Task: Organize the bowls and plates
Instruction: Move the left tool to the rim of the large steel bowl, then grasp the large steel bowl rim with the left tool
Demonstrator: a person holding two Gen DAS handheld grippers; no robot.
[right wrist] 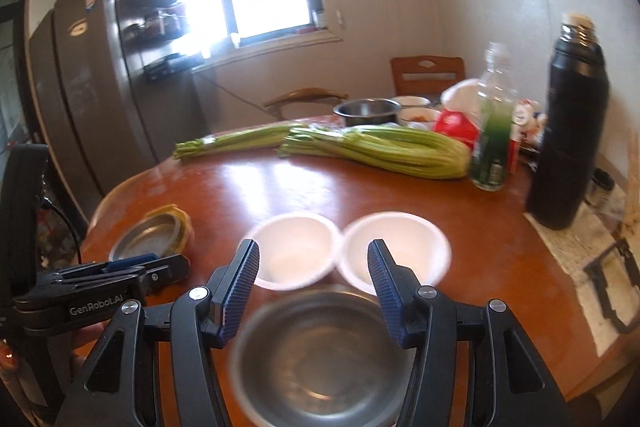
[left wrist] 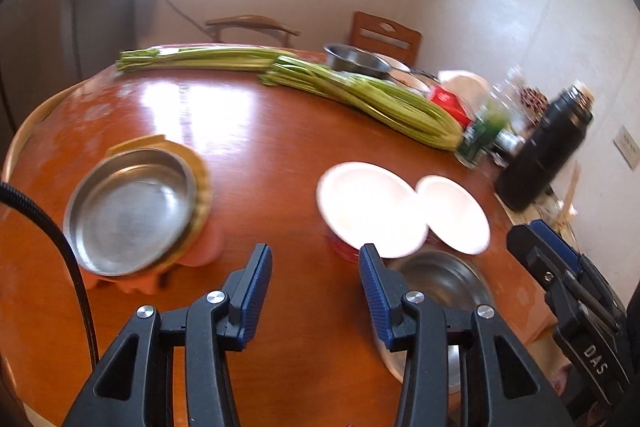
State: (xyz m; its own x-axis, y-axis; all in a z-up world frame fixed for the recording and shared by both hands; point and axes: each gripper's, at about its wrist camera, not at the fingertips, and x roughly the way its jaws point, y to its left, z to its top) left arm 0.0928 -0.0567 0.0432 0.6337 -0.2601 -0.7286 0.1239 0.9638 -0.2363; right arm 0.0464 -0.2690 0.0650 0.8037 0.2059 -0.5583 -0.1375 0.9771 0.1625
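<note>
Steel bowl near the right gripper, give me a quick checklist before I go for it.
1. Right gripper empty, jaws apart: ok.
2. Left gripper empty: ok.
3. Steel bowl upright and empty: ok.
4. Rim between the right gripper's fingers: not ok, the bowl lies in front of and below them.
5. Two white bowls clear of the approach: cannot tell, they sit close behind the steel bowl.
6. Steel plate on its yellow plate, away from the grab: ok.

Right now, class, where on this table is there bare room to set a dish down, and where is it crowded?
The widest bare patch of the table lies between the celery bunches and the two white bowls. A narrower strip separates those bowls from the steel plate on the yellow one. Crowded: the far right, around the green bottle, red packet and black flask.
</note>
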